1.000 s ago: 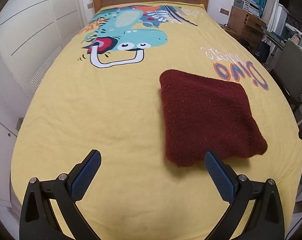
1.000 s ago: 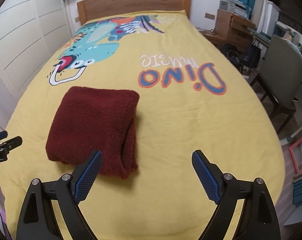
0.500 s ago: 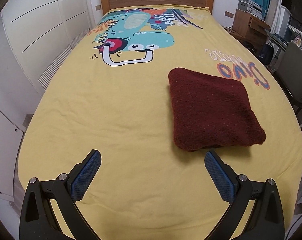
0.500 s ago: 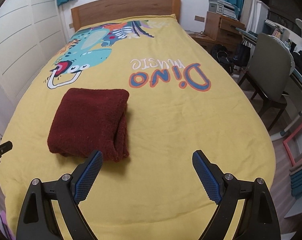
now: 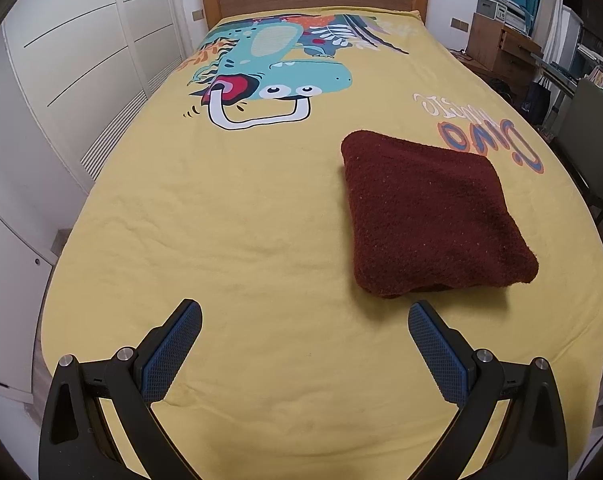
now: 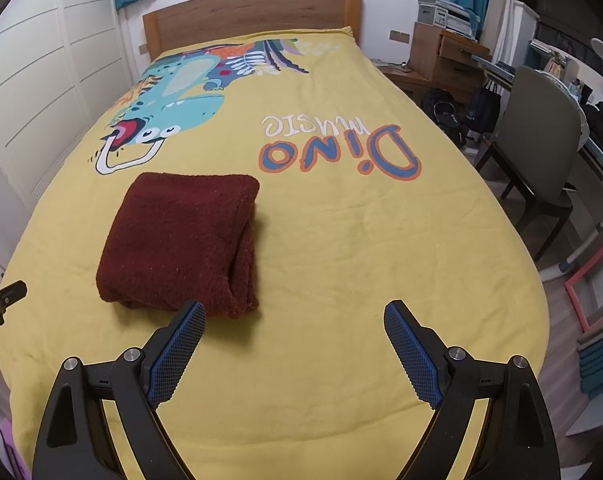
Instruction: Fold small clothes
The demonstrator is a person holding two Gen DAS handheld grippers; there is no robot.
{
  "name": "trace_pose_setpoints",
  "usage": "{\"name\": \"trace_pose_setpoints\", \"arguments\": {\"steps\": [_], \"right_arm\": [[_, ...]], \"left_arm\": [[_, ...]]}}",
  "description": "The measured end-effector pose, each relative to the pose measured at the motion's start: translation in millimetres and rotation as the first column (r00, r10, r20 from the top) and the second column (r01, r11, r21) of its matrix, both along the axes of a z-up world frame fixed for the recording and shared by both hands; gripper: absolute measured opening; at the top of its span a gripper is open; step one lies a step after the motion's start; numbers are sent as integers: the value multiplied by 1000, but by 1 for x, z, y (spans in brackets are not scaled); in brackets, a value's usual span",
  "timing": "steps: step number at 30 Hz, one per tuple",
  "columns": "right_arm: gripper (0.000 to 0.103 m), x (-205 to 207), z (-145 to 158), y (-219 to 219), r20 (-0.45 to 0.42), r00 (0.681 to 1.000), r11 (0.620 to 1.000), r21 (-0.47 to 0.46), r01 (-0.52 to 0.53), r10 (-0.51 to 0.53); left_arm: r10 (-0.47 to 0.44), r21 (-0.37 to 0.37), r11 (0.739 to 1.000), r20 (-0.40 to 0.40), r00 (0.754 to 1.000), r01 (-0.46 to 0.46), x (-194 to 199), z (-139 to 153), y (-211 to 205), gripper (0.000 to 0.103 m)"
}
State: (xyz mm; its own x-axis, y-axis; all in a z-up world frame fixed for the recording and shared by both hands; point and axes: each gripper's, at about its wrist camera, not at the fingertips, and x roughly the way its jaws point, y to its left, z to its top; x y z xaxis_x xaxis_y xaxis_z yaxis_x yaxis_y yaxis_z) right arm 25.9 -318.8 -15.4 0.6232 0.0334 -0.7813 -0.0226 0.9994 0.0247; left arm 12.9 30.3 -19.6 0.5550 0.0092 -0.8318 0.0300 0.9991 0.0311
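Note:
A dark red fuzzy garment [image 5: 429, 216] lies folded into a thick square on the yellow dinosaur bedspread [image 5: 237, 216]. In the left wrist view it sits ahead and to the right of my left gripper [image 5: 301, 320], which hangs open above bare sheet with nothing between its blue pads. In the right wrist view the folded garment [image 6: 181, 240] lies ahead and to the left, its near edge just beyond the left fingertip of my right gripper [image 6: 295, 316]. That gripper is open too and holds nothing. Neither gripper touches the garment.
The bed [image 6: 341, 260] has a wooden headboard [image 6: 253, 12] at the far end. White wardrobe doors [image 5: 81, 80] run along its left side. A chair [image 6: 541, 140], desk and wooden drawers [image 6: 445, 56] stand to the right. A piece of the left gripper [image 6: 1, 300] shows at the left edge.
Both grippers have drawn back from the folded garment, so it lies farther ahead of the fingertips and more of the bed shows. The garment itself has not moved.

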Motion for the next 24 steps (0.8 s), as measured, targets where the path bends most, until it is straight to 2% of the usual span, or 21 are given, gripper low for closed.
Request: {"name": "trace_pose_setpoints", "arguments": {"steps": [24], "right_arm": [[92, -4, -2, -1, -12, 1000, 1000, -4, -2, 1]], "left_arm": [[-6, 10, 1000, -12, 1000, 6, -1, -3, -2, 102]]}}
